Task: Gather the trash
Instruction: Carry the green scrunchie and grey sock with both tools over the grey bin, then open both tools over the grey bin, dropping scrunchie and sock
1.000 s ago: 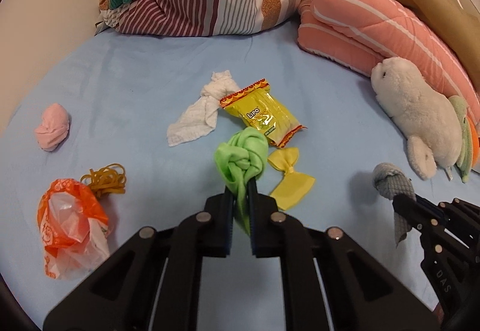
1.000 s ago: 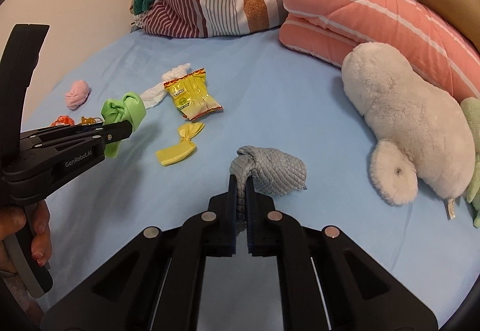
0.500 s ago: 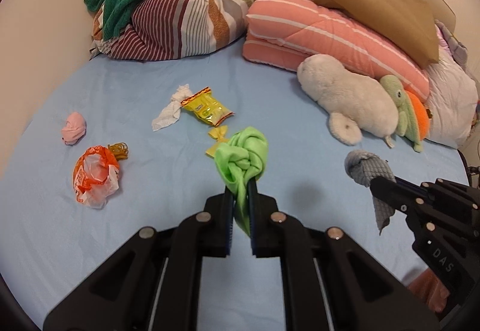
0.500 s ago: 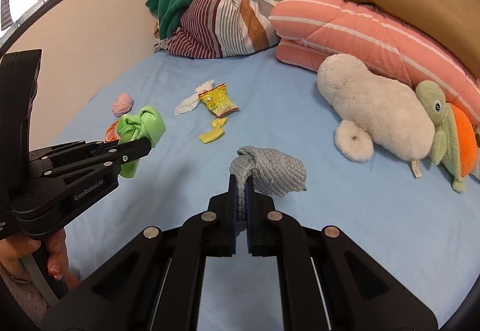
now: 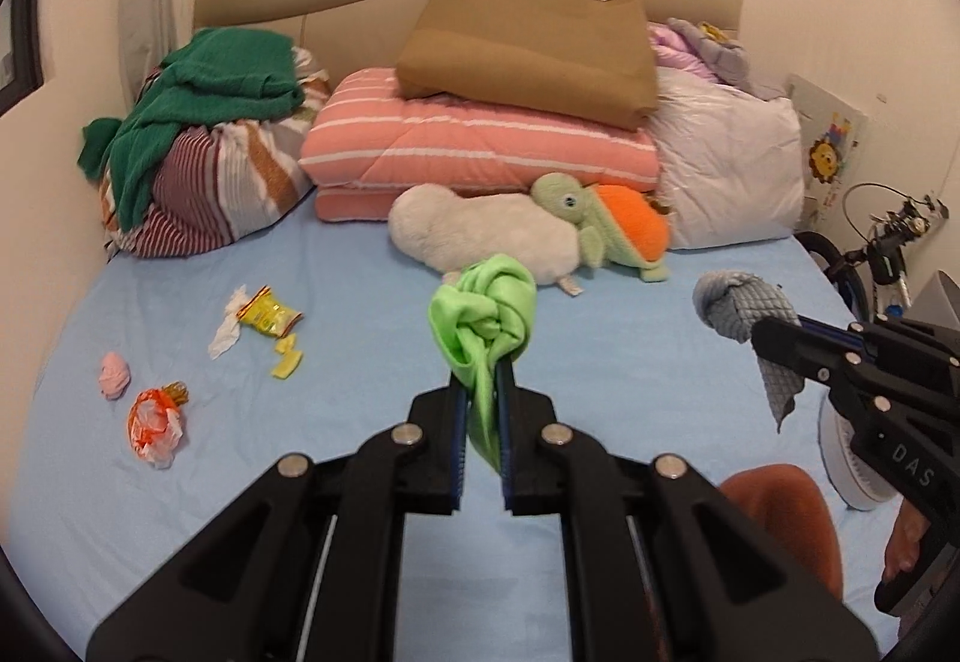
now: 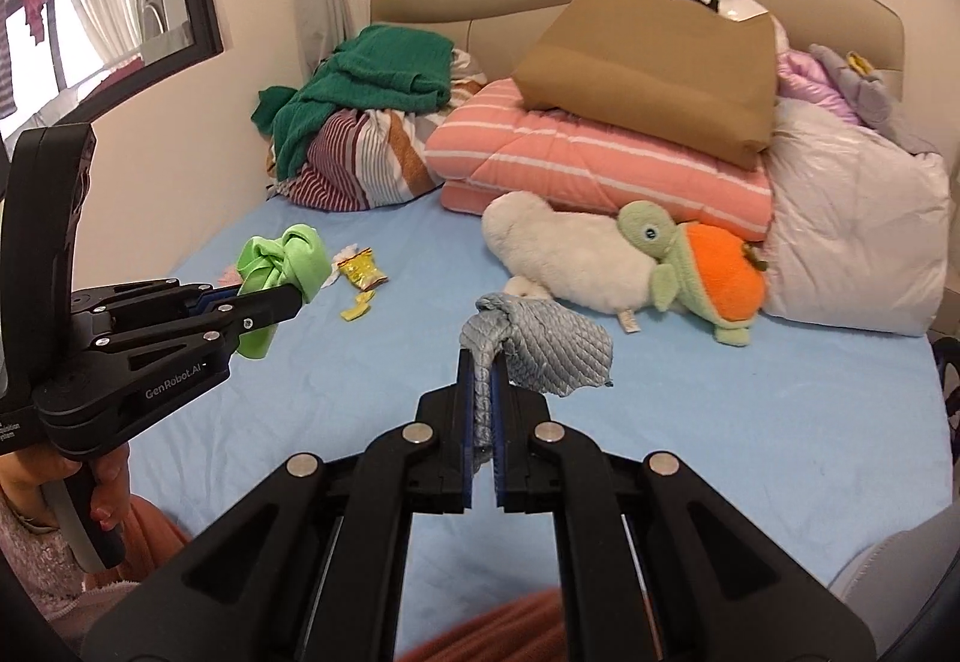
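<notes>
My left gripper is shut on a knotted green cloth and holds it high above the blue bed; it shows in the right wrist view too. My right gripper is shut on a knotted grey cloth, also held in the air, seen at the right of the left wrist view. On the bed at the left lie a yellow snack wrapper, a white tissue, a yellow scrap, a pink wad and an orange plastic bag.
At the headboard stand a striped bundle with a green towel, a pink folded quilt under a brown paper bag, and a white pillow. A white plush and a green-orange plush lie mid-bed. A bicycle stands right.
Both grippers have drawn back and up from the bed, each with its cloth. The trash on the bed now looks smaller and farther; the headboard and room have come into view.
</notes>
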`<state>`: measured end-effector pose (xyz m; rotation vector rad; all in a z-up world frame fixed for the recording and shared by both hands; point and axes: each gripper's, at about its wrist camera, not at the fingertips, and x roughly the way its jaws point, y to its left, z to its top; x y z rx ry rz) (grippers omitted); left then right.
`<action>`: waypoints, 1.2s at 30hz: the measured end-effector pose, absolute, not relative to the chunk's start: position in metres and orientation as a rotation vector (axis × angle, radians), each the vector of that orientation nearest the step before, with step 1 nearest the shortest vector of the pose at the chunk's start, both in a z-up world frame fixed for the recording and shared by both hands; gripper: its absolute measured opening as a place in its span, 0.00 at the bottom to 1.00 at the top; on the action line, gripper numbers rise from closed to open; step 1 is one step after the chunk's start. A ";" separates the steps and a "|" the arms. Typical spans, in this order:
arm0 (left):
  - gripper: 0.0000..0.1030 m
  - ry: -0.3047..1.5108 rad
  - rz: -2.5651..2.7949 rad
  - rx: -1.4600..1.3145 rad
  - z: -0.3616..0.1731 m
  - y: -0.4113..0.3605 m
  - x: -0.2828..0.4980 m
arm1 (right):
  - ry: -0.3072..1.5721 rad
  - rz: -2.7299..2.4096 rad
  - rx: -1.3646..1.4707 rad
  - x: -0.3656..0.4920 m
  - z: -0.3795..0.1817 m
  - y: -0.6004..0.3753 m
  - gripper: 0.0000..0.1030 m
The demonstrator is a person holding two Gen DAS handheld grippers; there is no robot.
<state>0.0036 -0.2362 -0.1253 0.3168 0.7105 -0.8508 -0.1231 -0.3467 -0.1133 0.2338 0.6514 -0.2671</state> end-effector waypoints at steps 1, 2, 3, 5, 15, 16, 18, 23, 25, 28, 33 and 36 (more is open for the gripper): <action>0.09 0.696 -0.883 0.333 -0.119 -0.245 -0.010 | 0.640 -0.283 0.234 -0.139 -0.106 -0.352 0.04; 0.09 0.683 -0.914 0.346 -0.114 -0.254 -0.022 | 0.628 -0.300 0.236 -0.156 -0.099 -0.356 0.04; 0.09 0.671 -0.948 0.358 -0.109 -0.264 -0.035 | 0.614 -0.322 0.237 -0.175 -0.092 -0.362 0.04; 0.09 0.649 -1.009 0.380 -0.101 -0.284 -0.059 | 0.589 -0.372 0.241 -0.210 -0.081 -0.372 0.04; 0.09 0.549 -1.341 0.454 -0.067 -0.376 -0.188 | 0.501 -0.723 0.290 -0.405 -0.041 -0.442 0.04; 0.09 0.540 -1.375 0.464 -0.064 -0.386 -0.202 | 0.496 -0.752 0.296 -0.422 -0.039 -0.449 0.04; 0.09 0.521 -1.426 0.483 -0.060 -0.402 -0.226 | 0.492 -0.798 0.306 -0.455 -0.034 -0.461 0.04; 0.09 0.467 -1.538 0.529 -0.047 -0.438 -0.279 | 0.486 -0.861 0.307 -0.518 -0.018 -0.478 0.04; 0.09 0.448 -1.570 0.543 -0.043 -0.450 -0.296 | 0.483 -0.874 0.302 -0.534 -0.010 -0.480 0.04; 0.09 0.431 -1.616 0.563 -0.038 -0.467 -0.318 | 0.482 -0.884 0.295 -0.546 0.001 -0.486 0.04; 0.09 0.401 -1.663 0.599 -0.032 -0.488 -0.345 | 0.484 -0.894 0.289 -0.557 0.012 -0.500 0.04; 0.09 0.391 -1.678 0.607 -0.031 -0.495 -0.354 | 0.486 -0.893 0.292 -0.555 0.014 -0.507 0.04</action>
